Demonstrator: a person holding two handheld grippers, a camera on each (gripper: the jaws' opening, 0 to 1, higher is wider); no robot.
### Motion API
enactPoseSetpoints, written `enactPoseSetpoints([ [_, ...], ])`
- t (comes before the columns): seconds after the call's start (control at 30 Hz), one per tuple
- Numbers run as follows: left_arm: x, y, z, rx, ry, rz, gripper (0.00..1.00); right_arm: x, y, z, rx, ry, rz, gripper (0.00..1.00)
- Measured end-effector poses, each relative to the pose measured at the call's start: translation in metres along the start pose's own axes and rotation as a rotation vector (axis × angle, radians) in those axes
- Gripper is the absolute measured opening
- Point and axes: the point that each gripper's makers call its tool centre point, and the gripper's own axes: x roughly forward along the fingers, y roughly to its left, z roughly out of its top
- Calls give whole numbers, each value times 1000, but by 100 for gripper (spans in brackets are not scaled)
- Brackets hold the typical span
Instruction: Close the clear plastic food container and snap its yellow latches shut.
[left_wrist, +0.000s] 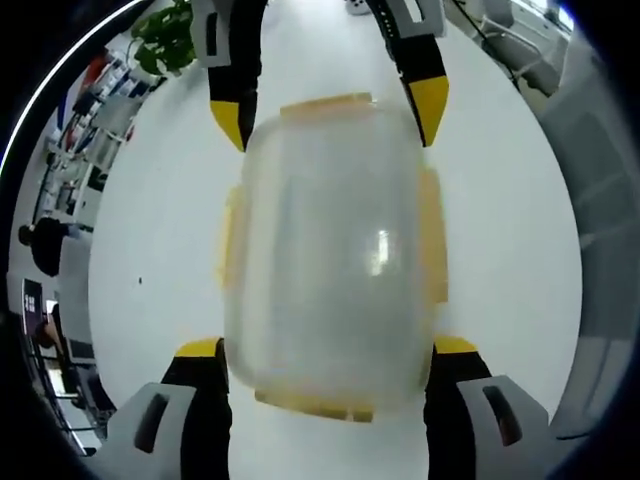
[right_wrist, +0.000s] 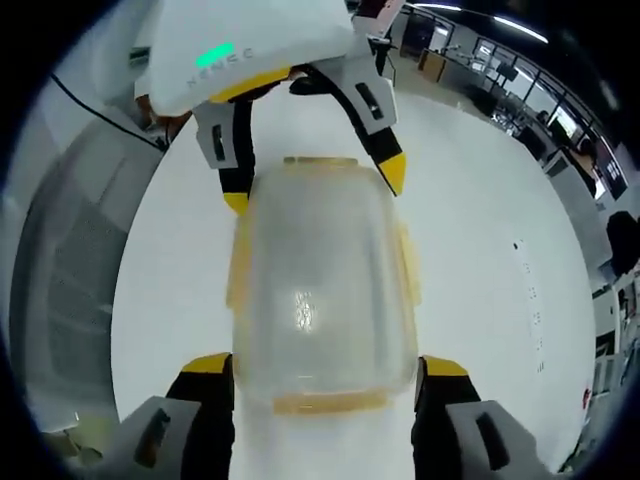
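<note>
Both tools, left (left_wrist: 327, 356) and right (right_wrist: 326, 372), straddle the lidded container (left_wrist: 332, 255).

Container (left_wrist: 330, 260): clear plastic, slightly cloudy, smooth and glossy, with a bright highlight near centre. Latches (left_wrist: 432, 235): opaque yellow plastic, at 3, 6, 9 and 12 o'clock. Table (left_wrist: 160, 250): white, smooth, matt. Gripper jaws: black plastic with yellow tips, satin finish.
</note>
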Motion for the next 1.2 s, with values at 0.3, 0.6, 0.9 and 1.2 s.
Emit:
enactPoseSetpoints([
  [0.3, -6, -6, -19, -9, 0, 1, 78, 7, 7, 17, -9, -10, 5, 72],
  [0.6, -11, -2, -46, -2, 20, 0, 78, 17, 6, 43, -11, -24, 5, 72],
  [0.9, -10, 9, -58, -20, 17, 13, 78, 23, -7, 53, -23, -21, 7, 73],
  [1.2, -9, 20, -61, -26, 1, 15, 78, 27, -18, 56, -20, -22, 9, 74],
])
